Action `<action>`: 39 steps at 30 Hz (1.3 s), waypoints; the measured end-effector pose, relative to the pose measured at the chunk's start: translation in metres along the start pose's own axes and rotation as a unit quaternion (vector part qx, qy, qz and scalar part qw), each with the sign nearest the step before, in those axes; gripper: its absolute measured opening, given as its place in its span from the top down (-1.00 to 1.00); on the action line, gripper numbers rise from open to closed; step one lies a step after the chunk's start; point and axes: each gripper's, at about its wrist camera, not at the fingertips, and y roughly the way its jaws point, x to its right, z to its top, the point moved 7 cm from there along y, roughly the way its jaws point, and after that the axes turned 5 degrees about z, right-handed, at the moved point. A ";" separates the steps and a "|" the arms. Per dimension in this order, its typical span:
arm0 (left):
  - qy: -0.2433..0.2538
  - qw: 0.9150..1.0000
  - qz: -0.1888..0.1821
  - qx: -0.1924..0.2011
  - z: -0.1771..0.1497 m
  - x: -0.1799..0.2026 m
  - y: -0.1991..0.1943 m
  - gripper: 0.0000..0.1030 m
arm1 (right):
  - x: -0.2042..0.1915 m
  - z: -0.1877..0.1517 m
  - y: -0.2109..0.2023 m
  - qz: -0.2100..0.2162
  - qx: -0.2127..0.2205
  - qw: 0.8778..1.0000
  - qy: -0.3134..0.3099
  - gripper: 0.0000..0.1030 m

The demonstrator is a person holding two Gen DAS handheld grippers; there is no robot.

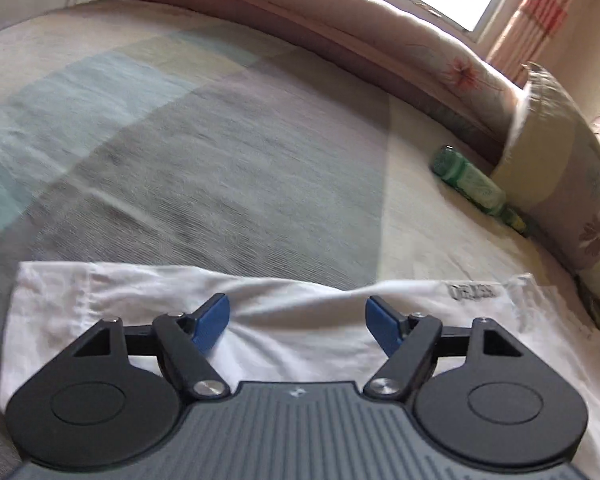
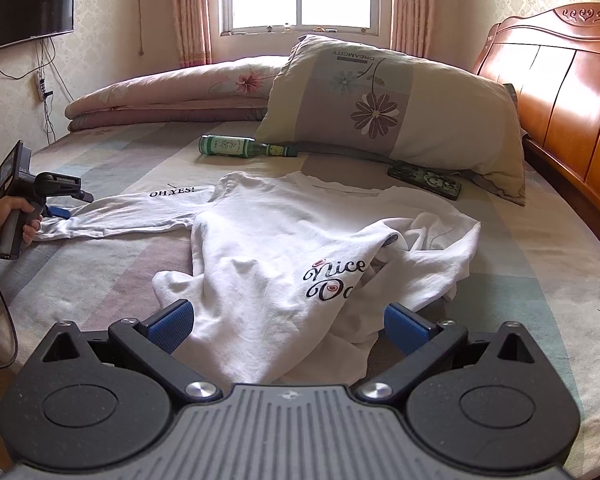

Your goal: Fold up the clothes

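white cotton long-sleeve shirt (image 2: 268, 240) rumpled on patchwork bed (image 2: 100, 280), sleeve (image 2: 140, 210) stretched leftward (print "OH,YES!") | left tongs (image 1: 298, 322) wide over cuff | right tongs (image 2: 288, 326) wide astride hem, pads clear

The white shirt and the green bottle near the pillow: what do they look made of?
White shirt: soft knit, likely cotton, matte; it wrinkles and drapes limply, with printed lettering. Green bottle: probably glass, glossy and translucent green with a paper-like label; plastic can't be ruled out.
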 end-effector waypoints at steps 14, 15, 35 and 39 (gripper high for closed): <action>0.037 0.998 -0.052 -0.013 -0.004 0.051 0.013 -0.53 | -0.008 0.001 0.010 0.011 -0.010 1.000 -0.007 -1.00; 0.047 0.999 -0.011 -0.003 -0.001 0.048 0.011 -0.53 | -0.007 0.001 0.010 0.009 -0.010 1.000 -0.008 -1.00; 0.186 0.978 -0.078 -0.048 -0.080 0.147 -0.074 -0.68 | 0.028 -0.024 0.031 -0.007 -0.051 0.997 0.059 -1.00; 0.274 0.947 -0.162 -0.043 -0.125 0.235 -0.112 -0.69 | 0.048 -0.037 0.038 -0.029 -0.075 0.994 0.069 -1.00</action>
